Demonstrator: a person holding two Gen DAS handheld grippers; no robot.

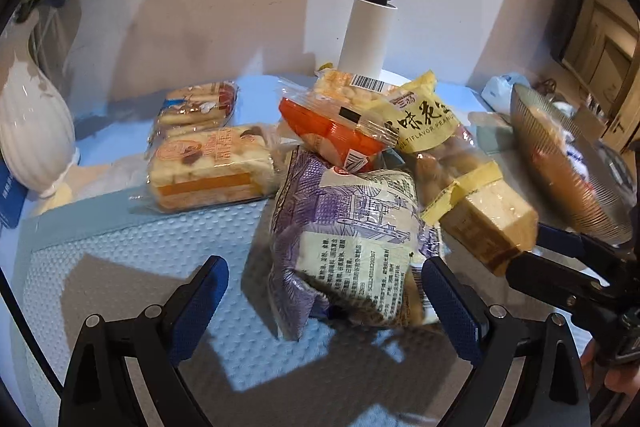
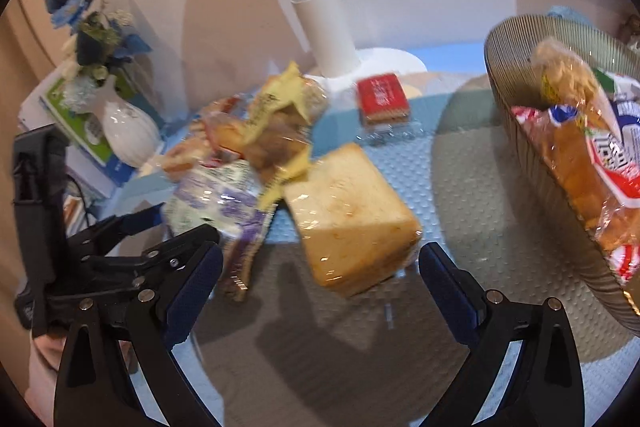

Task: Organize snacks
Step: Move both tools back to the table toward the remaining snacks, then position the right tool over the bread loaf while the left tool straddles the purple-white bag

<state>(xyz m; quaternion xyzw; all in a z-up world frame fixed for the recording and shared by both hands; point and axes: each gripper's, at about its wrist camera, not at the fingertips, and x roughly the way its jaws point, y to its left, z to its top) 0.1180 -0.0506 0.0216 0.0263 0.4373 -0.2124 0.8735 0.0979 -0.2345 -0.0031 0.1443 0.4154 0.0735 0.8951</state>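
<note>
A heap of wrapped snacks lies on the blue mat [image 1: 140, 259]: a purple-printed bag [image 1: 348, 239], an orange pack [image 1: 332, 135], a yellow peanut bag [image 1: 424, 119] and two cake packs [image 1: 212, 167] at the left. My left gripper [image 1: 324, 299] is open, its jaws either side of the purple bag's near end. A wrapped bread block [image 2: 352, 215] lies just ahead of my open right gripper [image 2: 320, 279]; it also shows in the left wrist view [image 1: 488, 223]. A ribbed bowl [image 2: 516, 67] at the right holds bagged bread [image 2: 592, 163].
A white lamp post [image 1: 366, 35] stands behind the heap on a round base [image 2: 384, 61]. A white vase [image 1: 34, 135] with blue flowers stands at the far left. A red pack [image 2: 382, 99] lies near the lamp base. A wall runs behind.
</note>
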